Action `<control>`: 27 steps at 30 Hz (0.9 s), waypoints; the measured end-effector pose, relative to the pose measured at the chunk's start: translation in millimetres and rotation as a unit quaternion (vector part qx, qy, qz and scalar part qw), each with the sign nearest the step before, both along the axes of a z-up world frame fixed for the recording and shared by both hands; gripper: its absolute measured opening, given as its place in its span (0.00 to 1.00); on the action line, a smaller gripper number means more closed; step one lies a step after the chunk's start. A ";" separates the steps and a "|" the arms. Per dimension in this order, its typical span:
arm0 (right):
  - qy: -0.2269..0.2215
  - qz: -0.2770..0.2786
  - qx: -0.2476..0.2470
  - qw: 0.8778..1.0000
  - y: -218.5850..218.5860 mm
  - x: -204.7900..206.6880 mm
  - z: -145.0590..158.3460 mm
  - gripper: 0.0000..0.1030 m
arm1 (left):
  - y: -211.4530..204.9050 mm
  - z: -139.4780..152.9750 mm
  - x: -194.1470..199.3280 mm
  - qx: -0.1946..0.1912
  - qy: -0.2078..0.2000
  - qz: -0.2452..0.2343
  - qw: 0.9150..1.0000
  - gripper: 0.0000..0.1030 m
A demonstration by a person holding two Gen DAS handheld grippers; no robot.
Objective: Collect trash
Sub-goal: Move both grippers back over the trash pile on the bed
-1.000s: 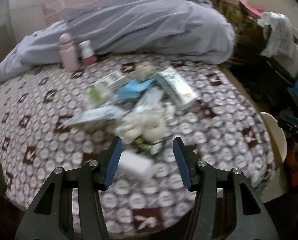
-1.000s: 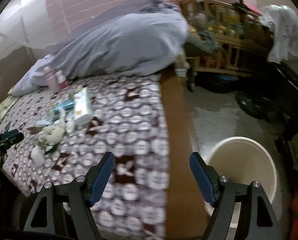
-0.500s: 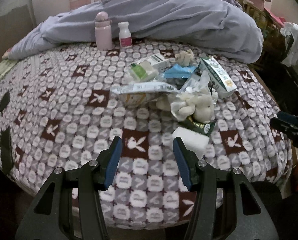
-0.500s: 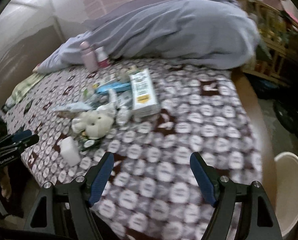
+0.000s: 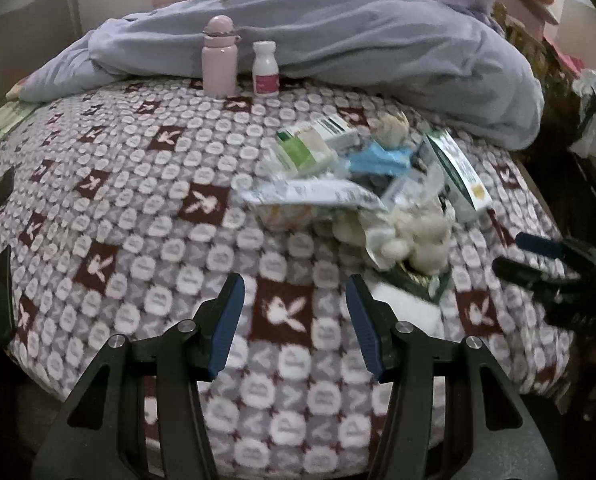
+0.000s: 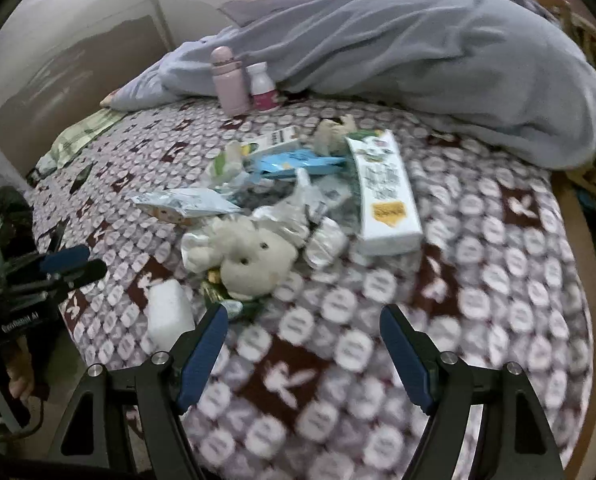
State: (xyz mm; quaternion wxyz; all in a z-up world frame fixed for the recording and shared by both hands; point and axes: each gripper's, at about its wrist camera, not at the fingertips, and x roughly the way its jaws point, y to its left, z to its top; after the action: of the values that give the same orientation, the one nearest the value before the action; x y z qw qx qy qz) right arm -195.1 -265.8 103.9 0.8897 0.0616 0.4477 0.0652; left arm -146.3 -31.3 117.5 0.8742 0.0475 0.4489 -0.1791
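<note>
The left wrist view looks steeply down along its own jaws from the near edge of the bed (image 5: 165, 184), facing the rumpled grey duvet (image 5: 378, 52) at the far side, with the trash pile (image 5: 362, 196) right of centre. The right wrist view looks down from further right, so the same trash pile (image 6: 289, 200) sits left of centre. Both share the pink bottle (image 5: 219, 58) (image 6: 228, 80), and each catches the other gripper at its frame edge: the right gripper (image 5: 546, 258), the left gripper (image 6: 63, 266).

Pink bottle (image 5: 219, 57) & small white bottle (image 5: 265, 68) stand upright side by side on patterned bedspread (image 5: 129, 216), w/ rumpled grey duvet (image 5: 378, 52) just behind, plush toy (image 6: 253, 258) amid clutter.
</note>
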 end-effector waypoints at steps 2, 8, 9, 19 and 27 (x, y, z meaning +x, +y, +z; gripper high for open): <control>-0.001 0.012 -0.002 1.000 7.1 8.6 -1.6 0.74 | 2.7 3.8 9.1 -0.005 -0.003 0.009 1.000 0.50; -0.001 0.032 -0.013 0.999 21.5 25.6 -6.5 0.74 | 4.4 5.6 35.7 -0.033 0.017 0.022 0.999 0.50; 0.000 0.034 -0.014 0.999 22.2 26.6 -7.4 0.74 | 3.6 4.6 39.2 -0.039 0.023 0.023 0.999 0.50; -0.002 0.023 -0.020 1.000 9.7 30.2 -5.9 0.74 | -20.4 -7.9 70.1 -0.089 0.066 0.053 0.992 0.50; 0.005 -0.003 -0.010 1.000 -12.0 27.6 -11.0 0.74 | -42.0 -27.8 93.5 -0.099 0.094 0.070 0.988 0.50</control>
State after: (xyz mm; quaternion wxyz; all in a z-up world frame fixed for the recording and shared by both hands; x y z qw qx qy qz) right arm -167.5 -277.7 92.9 0.8880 0.0539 0.4529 0.0577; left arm -52.8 -73.4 89.7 0.8391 -0.0880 0.5108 -0.1651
